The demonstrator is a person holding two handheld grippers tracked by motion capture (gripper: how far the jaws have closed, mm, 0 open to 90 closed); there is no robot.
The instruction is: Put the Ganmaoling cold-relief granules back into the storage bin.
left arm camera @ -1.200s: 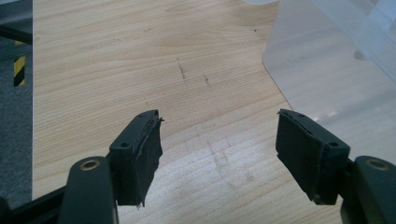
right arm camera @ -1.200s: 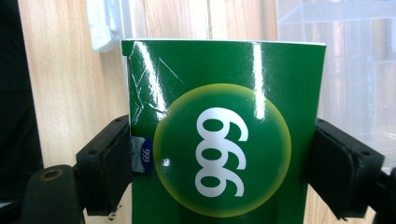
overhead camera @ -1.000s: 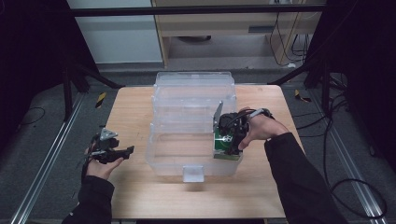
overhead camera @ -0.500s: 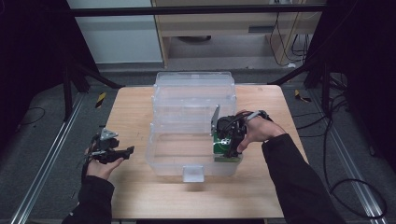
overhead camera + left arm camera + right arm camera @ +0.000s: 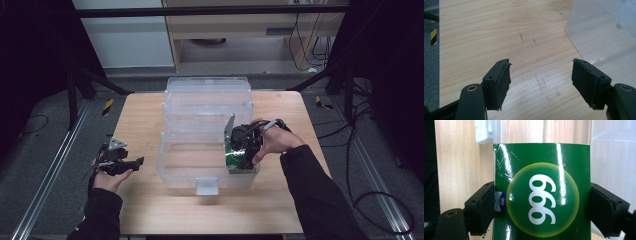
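green box point(image 5: 541, 192), clear bin point(image 5: 200, 150), black tongs point(image 5: 541, 82)

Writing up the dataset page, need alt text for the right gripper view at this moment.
A glossy green box with white digits in a yellow-green circle is clamped between the two black jaws of the right hand-held gripper. Behind it lie the wooden table and the walls of a clear plastic bin.
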